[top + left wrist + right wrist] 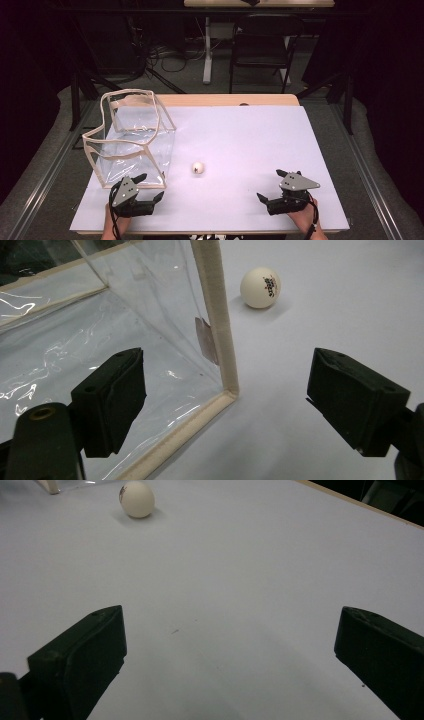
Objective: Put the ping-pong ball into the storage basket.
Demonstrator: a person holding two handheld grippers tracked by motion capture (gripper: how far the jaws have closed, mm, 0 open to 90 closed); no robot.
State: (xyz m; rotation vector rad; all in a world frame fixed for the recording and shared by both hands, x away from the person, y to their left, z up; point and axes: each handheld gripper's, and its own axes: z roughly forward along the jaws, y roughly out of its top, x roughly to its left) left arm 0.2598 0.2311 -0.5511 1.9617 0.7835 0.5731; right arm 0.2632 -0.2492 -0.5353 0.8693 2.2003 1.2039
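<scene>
1. Resting near the table's (pixel 320 150) front edge, the left gripper (pixel 148 187) lies at the lower left of the high view, held by a hand (pixel 116 222) that enters from below. Its jaws stand wide apart with nothing between the pads.
2. Left gripper view: one jaw lies in front of the bag's clear wall, the other over bare table. The bag's (pixel 150 315) near corner, edged in cream trim, falls between them but farther off, touching neither.
3. Right gripper (pixel 272 185): held by the other hand (pixel 305 220) at the lower right of the high view, near the front edge and well apart from the left gripper. Its jaws are spread wide and empty; in the right gripper view only bare white surface lies between them.
4. Ball (pixel 198 167): small, white, with a printed mark, resting on the table between the two grippers and beyond both. It sits just beside the bag's near right corner without touching it, closer to the left gripper than to the right.
5. Bag (pixel 131 137): clear plastic, box-shaped, trimmed in cream along every edge, standing at the table's left side with its open mouth up and its rim slightly warped.
6. Chair (pixel 262 45): dark, standing on the floor beyond the table's far edge.
</scene>
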